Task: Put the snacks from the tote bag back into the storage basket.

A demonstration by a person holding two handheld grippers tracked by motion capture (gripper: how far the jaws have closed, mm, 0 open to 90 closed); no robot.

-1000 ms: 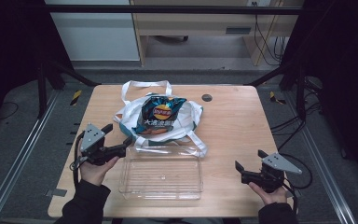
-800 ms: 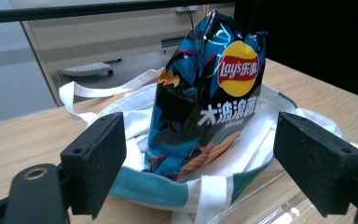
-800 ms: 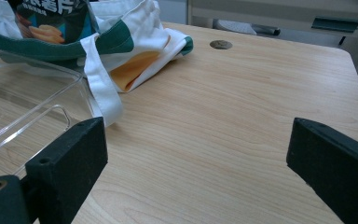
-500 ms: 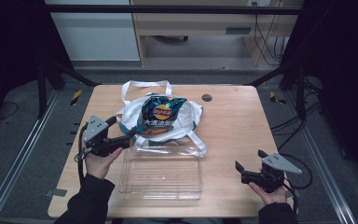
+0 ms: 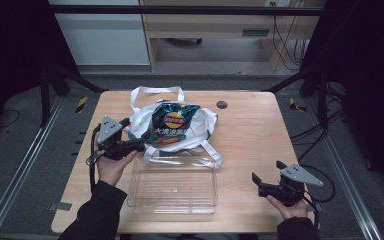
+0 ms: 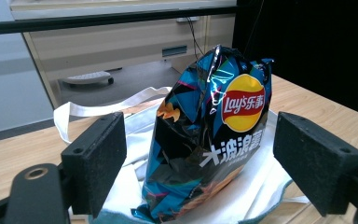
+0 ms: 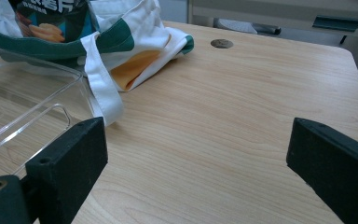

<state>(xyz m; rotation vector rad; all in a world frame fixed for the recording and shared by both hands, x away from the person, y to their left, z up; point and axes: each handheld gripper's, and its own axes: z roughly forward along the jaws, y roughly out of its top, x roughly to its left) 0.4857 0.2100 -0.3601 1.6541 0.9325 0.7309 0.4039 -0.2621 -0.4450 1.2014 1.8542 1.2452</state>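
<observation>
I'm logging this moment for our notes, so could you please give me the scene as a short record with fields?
surface: wooden table
main item: chip bag, standing in a white tote bag
container: clear plastic tray, empty, in front of the tote
left gripper: open, jaws either side of the chip bag in its own view, not touching
right gripper: open, over bare table, holding nothing

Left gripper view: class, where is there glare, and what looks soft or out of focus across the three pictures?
Left gripper view: glare streaks on the crisp bag, background soft. Right gripper view: near jaws blurred, table grain sharp. High view: evenly lit, surroundings dark.
</observation>
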